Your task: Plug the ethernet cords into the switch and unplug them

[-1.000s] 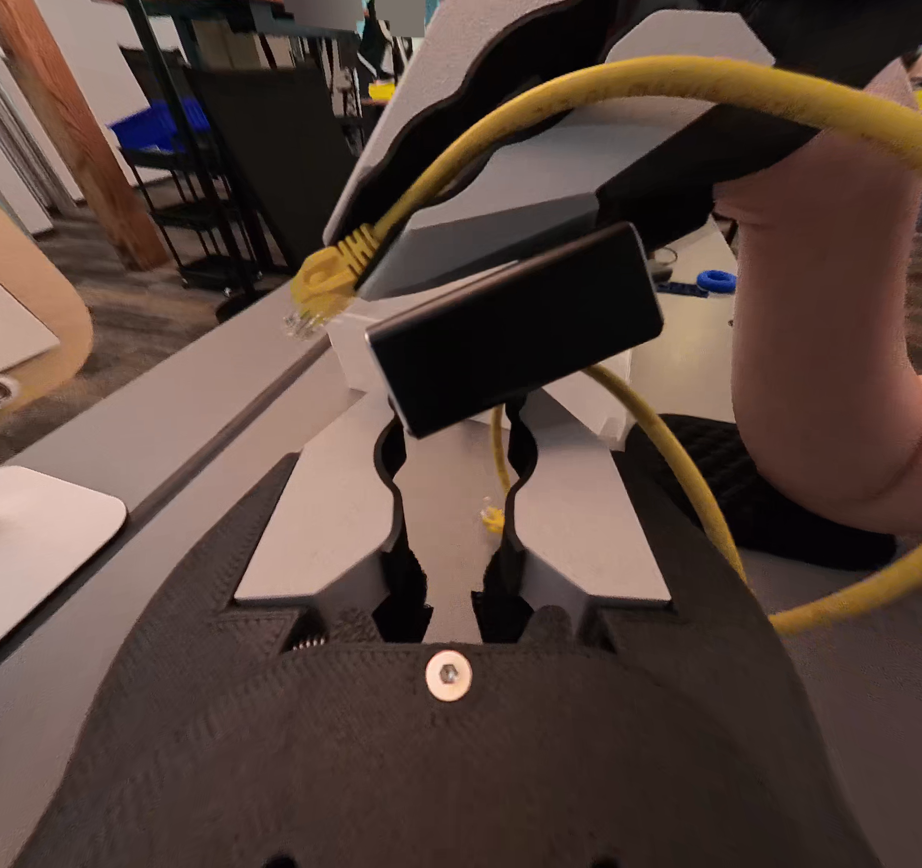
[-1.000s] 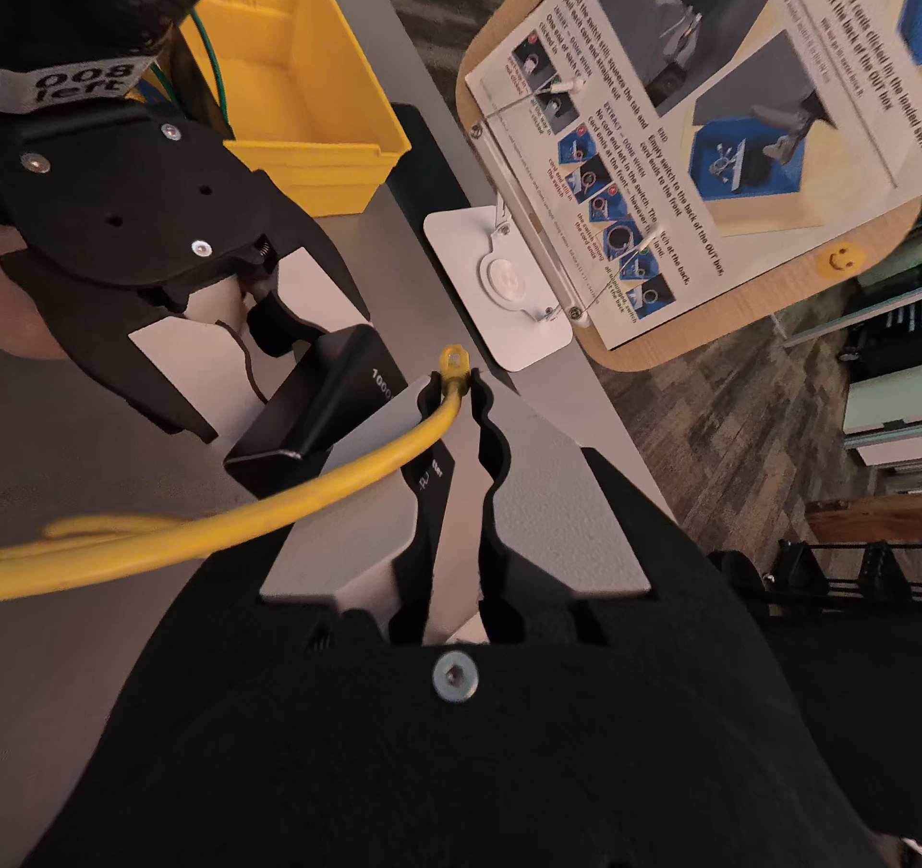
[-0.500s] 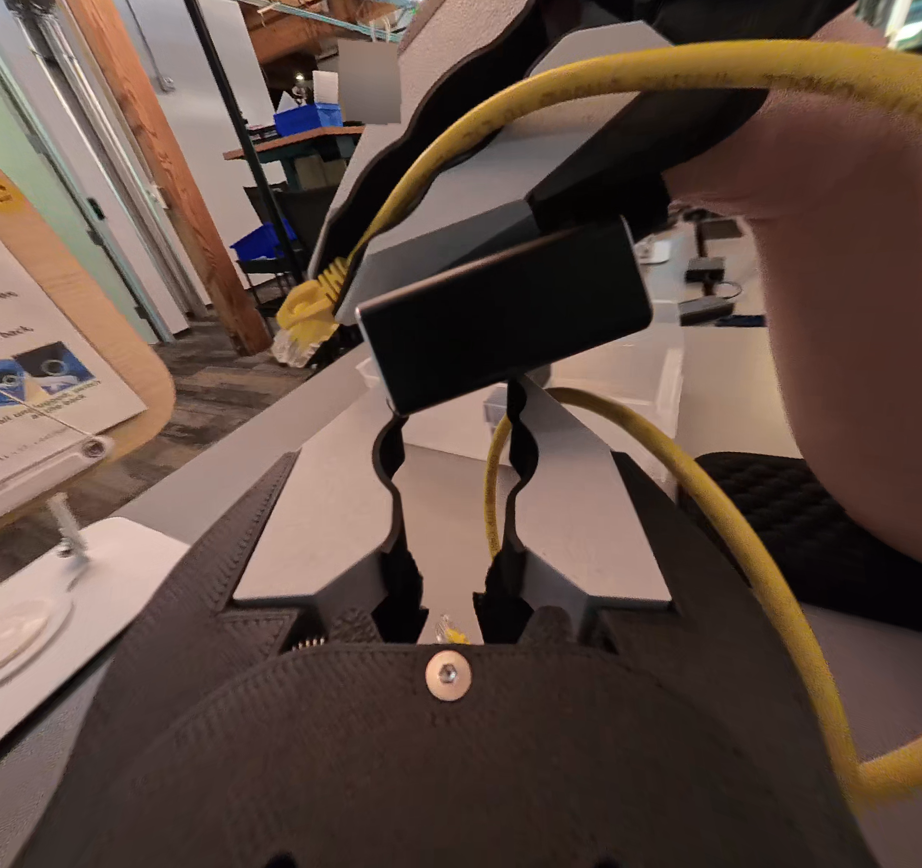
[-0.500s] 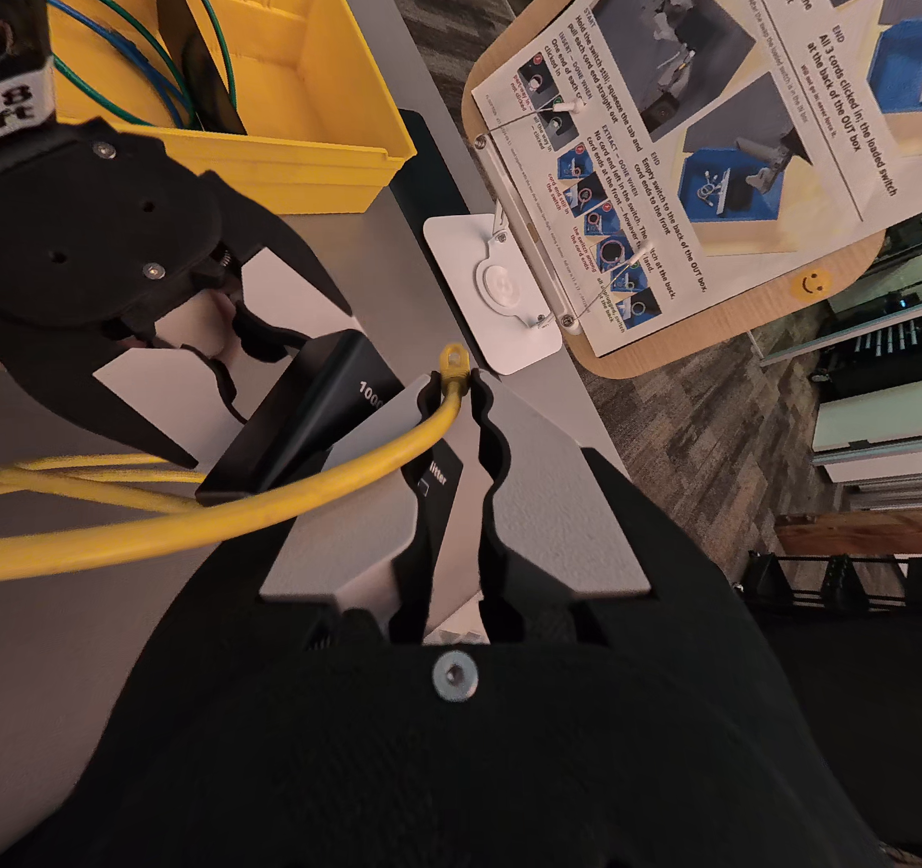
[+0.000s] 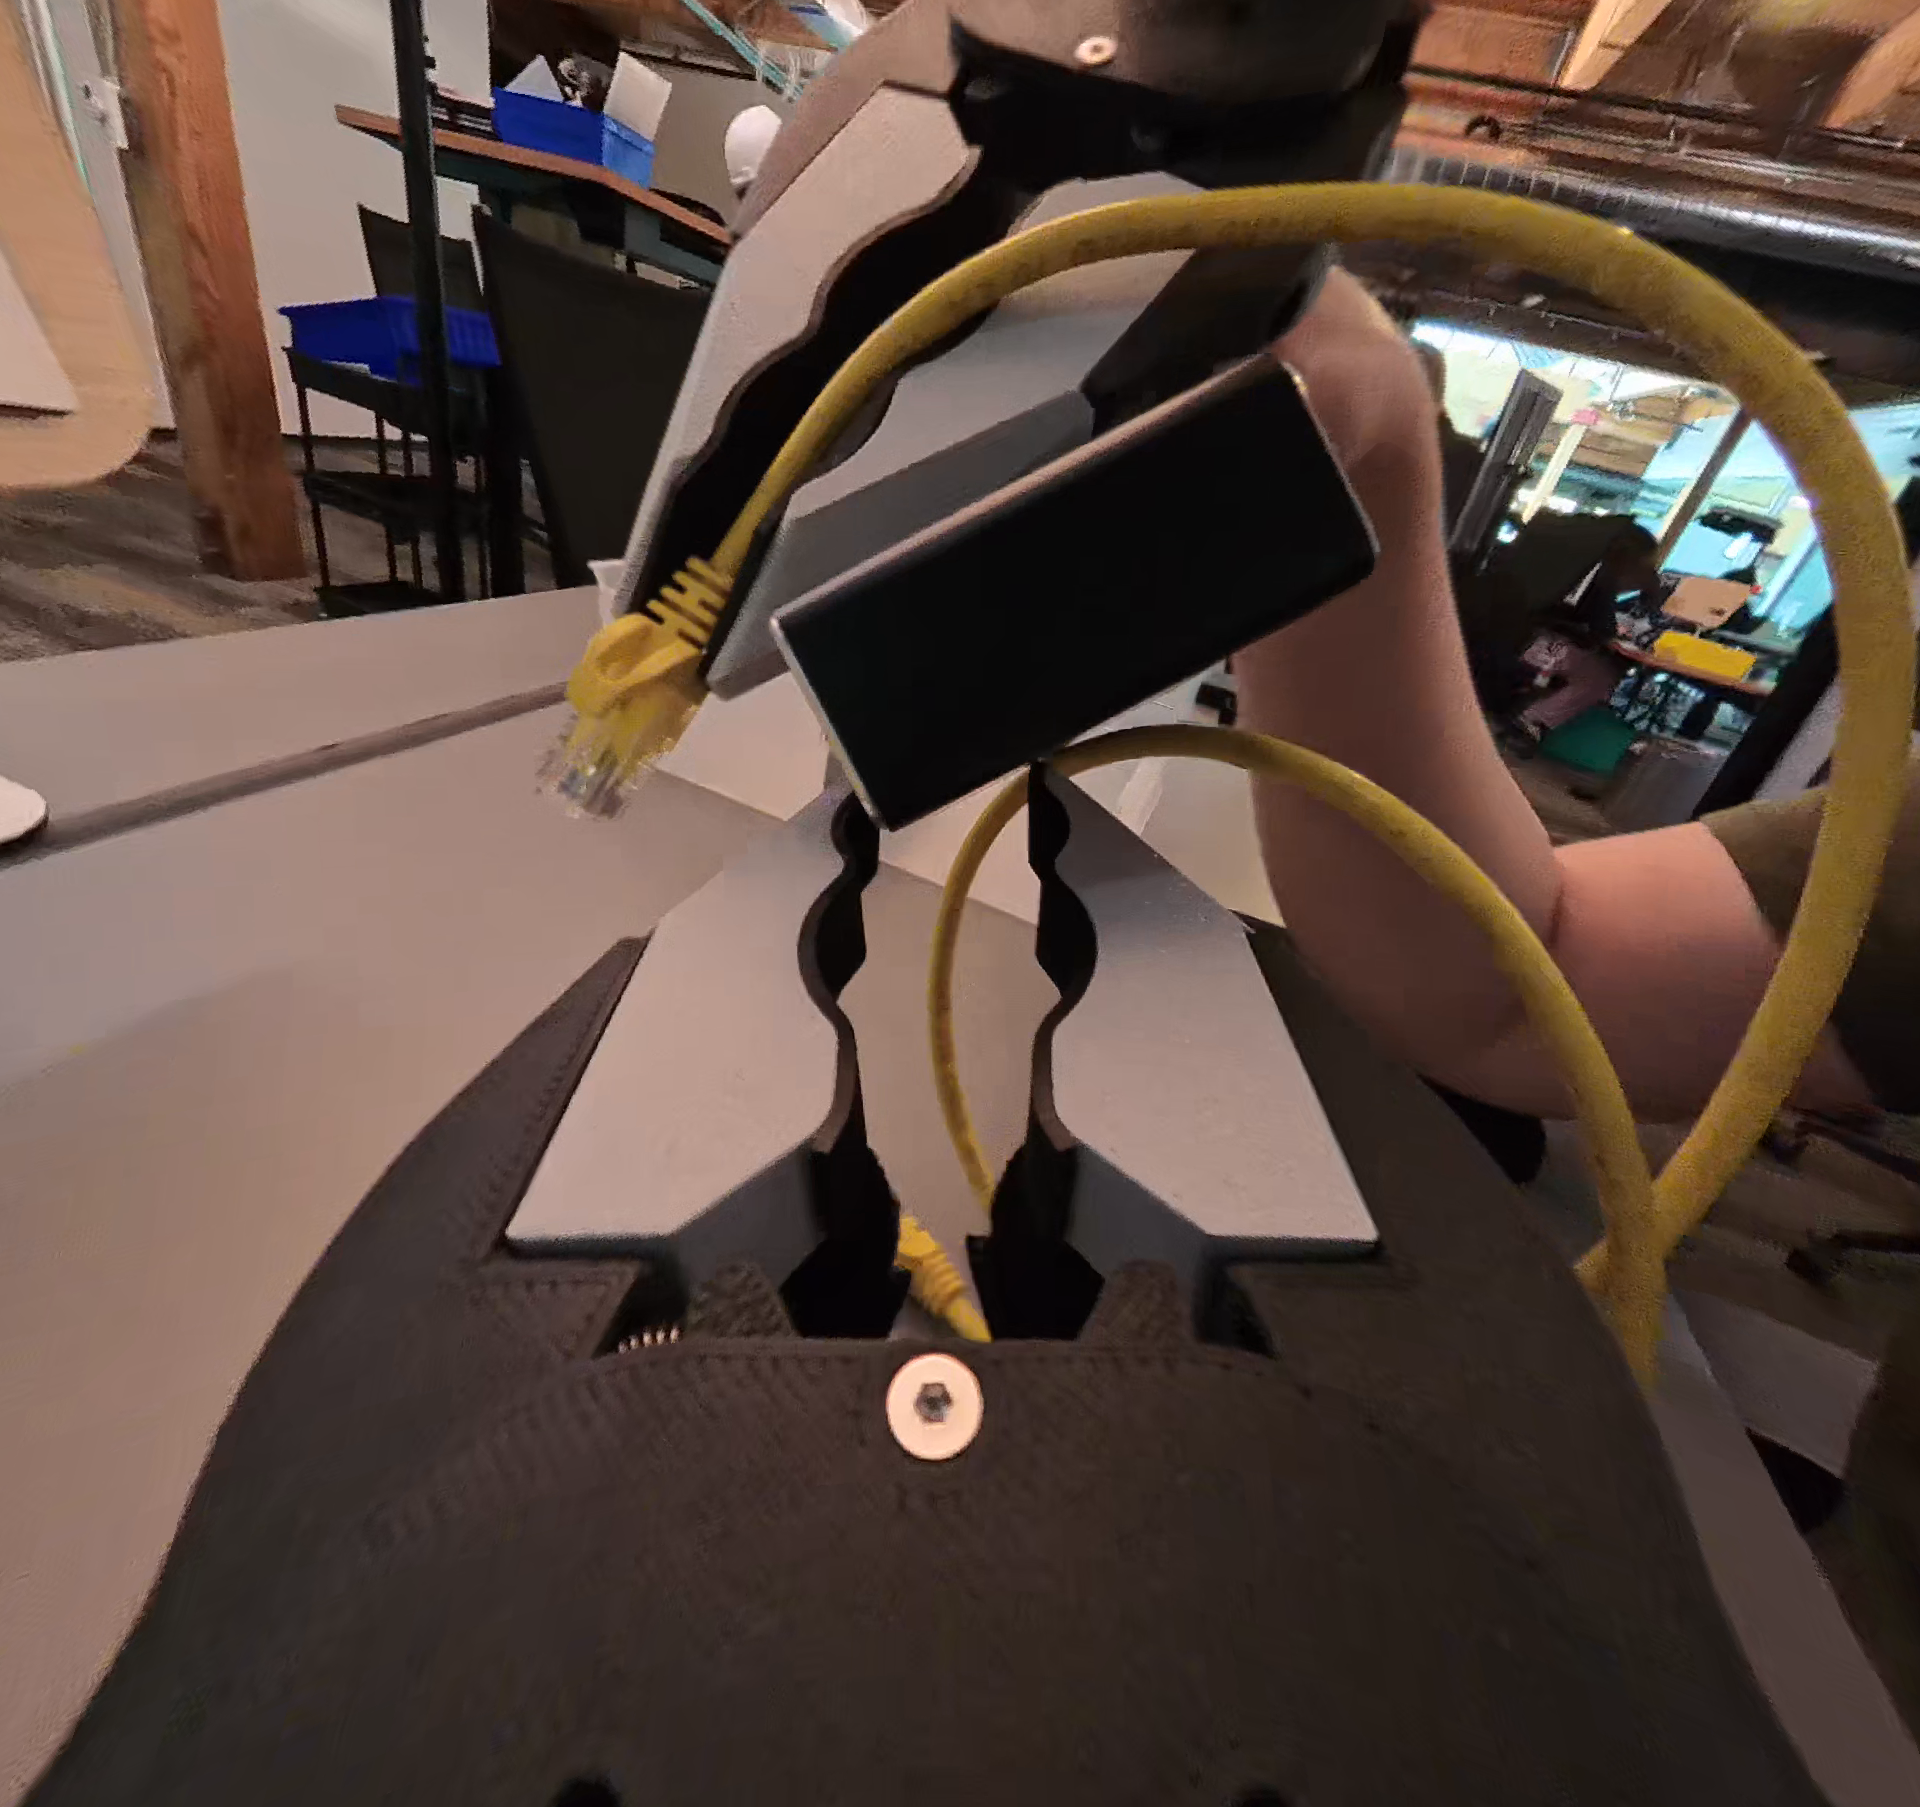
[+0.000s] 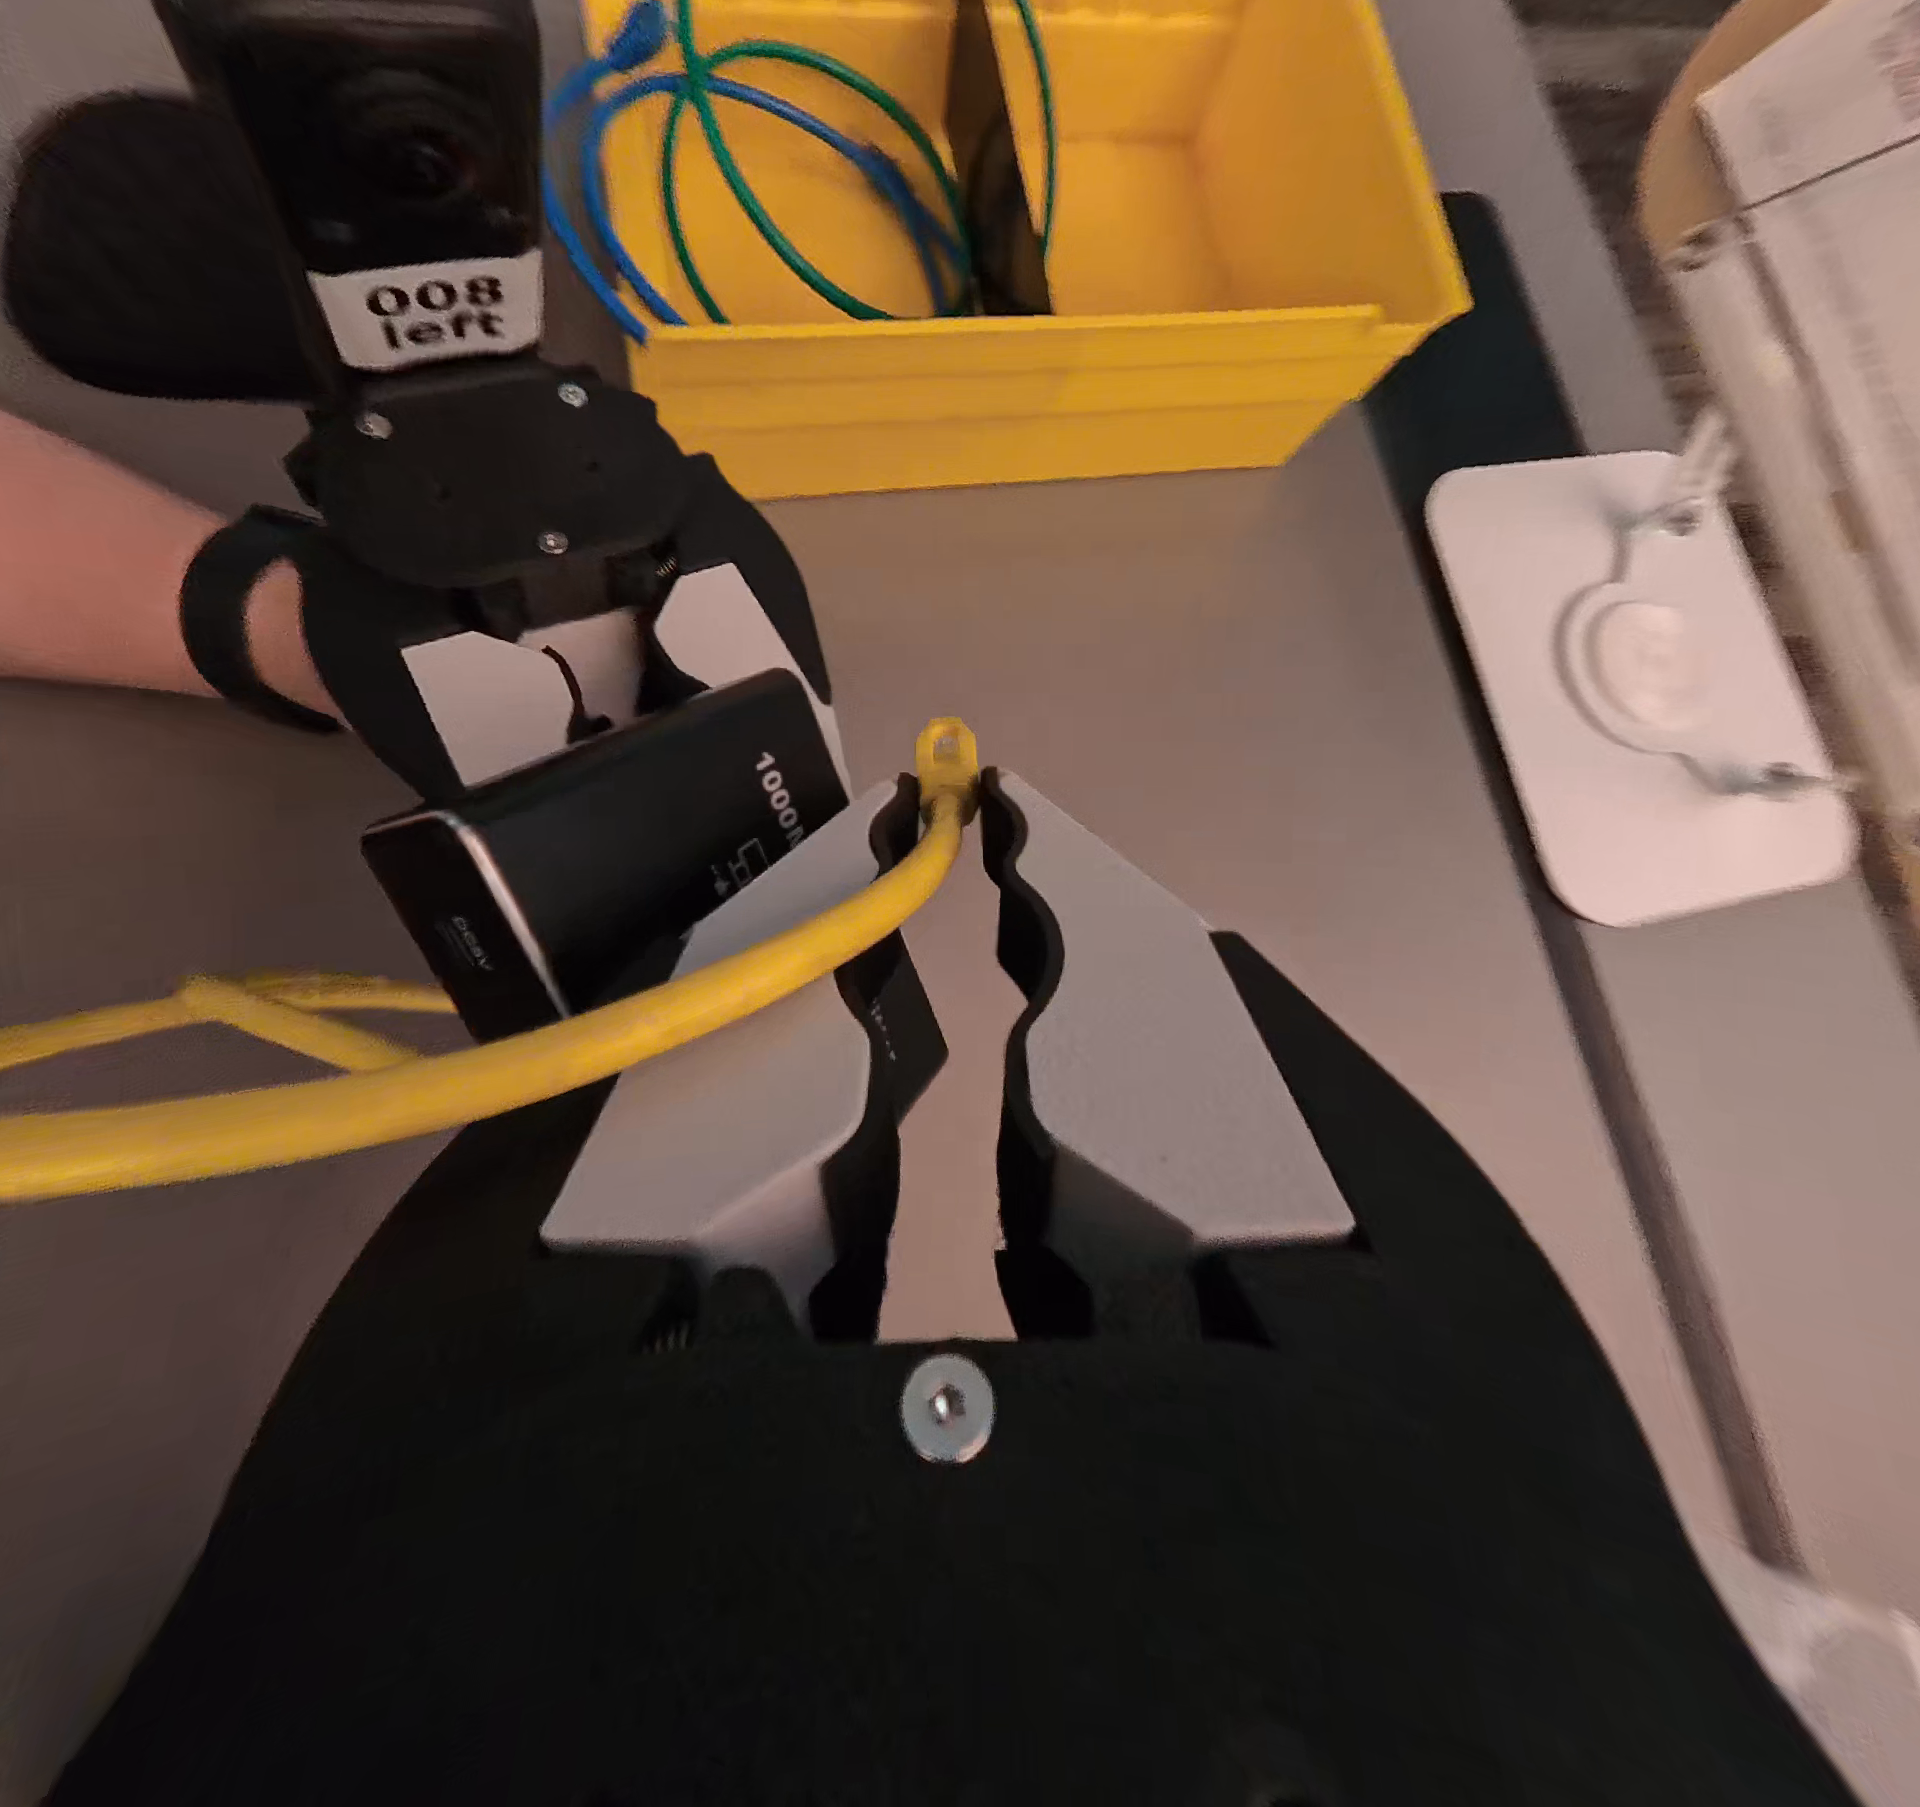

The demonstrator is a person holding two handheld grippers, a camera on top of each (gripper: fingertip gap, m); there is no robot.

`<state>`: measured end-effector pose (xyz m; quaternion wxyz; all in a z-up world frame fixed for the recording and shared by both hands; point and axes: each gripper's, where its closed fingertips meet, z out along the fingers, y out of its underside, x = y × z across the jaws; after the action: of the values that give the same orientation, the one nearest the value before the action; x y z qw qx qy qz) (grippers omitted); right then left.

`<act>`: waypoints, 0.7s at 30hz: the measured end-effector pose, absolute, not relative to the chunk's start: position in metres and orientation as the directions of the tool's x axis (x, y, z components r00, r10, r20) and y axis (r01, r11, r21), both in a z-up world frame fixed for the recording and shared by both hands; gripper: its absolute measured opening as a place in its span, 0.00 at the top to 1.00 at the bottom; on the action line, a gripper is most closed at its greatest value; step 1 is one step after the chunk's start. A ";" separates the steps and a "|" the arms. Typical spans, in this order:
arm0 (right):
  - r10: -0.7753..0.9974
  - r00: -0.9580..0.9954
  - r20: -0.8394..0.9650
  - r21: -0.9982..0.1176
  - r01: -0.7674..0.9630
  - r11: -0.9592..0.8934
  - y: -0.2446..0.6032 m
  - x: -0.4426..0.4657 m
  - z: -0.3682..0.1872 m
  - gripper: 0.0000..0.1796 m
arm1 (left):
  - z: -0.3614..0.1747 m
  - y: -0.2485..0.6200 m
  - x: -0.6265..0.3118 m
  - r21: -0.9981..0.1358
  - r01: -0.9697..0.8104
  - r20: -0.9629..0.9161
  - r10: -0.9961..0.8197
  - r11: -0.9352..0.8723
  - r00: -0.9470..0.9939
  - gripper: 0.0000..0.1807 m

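Observation:
My left gripper (image 5: 945, 801) is shut on the black switch (image 5: 1070, 594) and holds it tilted above the grey table (image 5: 260, 926). My right gripper (image 6: 948, 786) is shut on the yellow ethernet cord (image 6: 623, 1061) just behind its plug (image 6: 943, 747). In the left wrist view the right gripper (image 5: 717, 614) comes down from above. The plug (image 5: 623, 708) hangs just left of the switch, apart from it. The cord (image 5: 1558, 261) loops over the switch, and its other end (image 5: 935, 1279) shows low between my left fingers. The right wrist view shows the left gripper (image 6: 613, 708) holding the switch (image 6: 613, 864).
A yellow bin (image 6: 1039, 407) at the far side holds a blue cord (image 6: 592, 147) and a green cord (image 6: 707, 199). A white stand base (image 6: 1621, 697) and an instruction board (image 6: 1818, 199) are on the right. A black pad (image 6: 104, 230) lies at the left. A person's forearm (image 5: 1455, 822) is close by. Across from one pair of fingers to the other is roughly 6 cm.
Both grippers have swung round together, still holding the switch and the cord. In the right wrist view the yellow bin moved to top centre and the board slid to the right edge.

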<state>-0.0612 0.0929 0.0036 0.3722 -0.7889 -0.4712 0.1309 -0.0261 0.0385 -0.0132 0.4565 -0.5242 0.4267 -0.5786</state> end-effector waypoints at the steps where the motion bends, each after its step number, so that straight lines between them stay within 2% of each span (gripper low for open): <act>1: 0.857 0.506 0.092 -0.725 0.624 -0.291 0.091 -0.068 0.001 0.94 | -0.015 0.037 -0.031 -0.969 0.088 0.230 -0.972 -0.233 -0.037 0.85; 9: 0.906 0.389 -0.164 -0.847 0.416 -0.332 0.079 -0.088 0.026 0.94 | -0.006 0.037 -0.052 -0.959 0.164 0.224 -0.973 -0.231 -0.061 0.86; 16: 0.909 0.405 -0.100 -0.915 0.322 -0.244 0.090 -0.079 0.049 0.94 | -0.001 0.045 -0.060 -0.944 0.193 0.261 -0.964 -0.267 -0.055 0.88; 21: 0.917 0.398 -0.023 -0.893 0.405 -0.198 0.092 -0.081 0.037 0.94 | -0.010 0.052 -0.060 -0.971 0.126 0.207 -0.978 -0.202 0.021 0.88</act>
<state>-0.0806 0.0916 0.0369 0.4330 -0.7152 -0.4619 0.2958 -0.0596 0.0525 -0.0100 0.4843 -0.5255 0.4054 -0.5701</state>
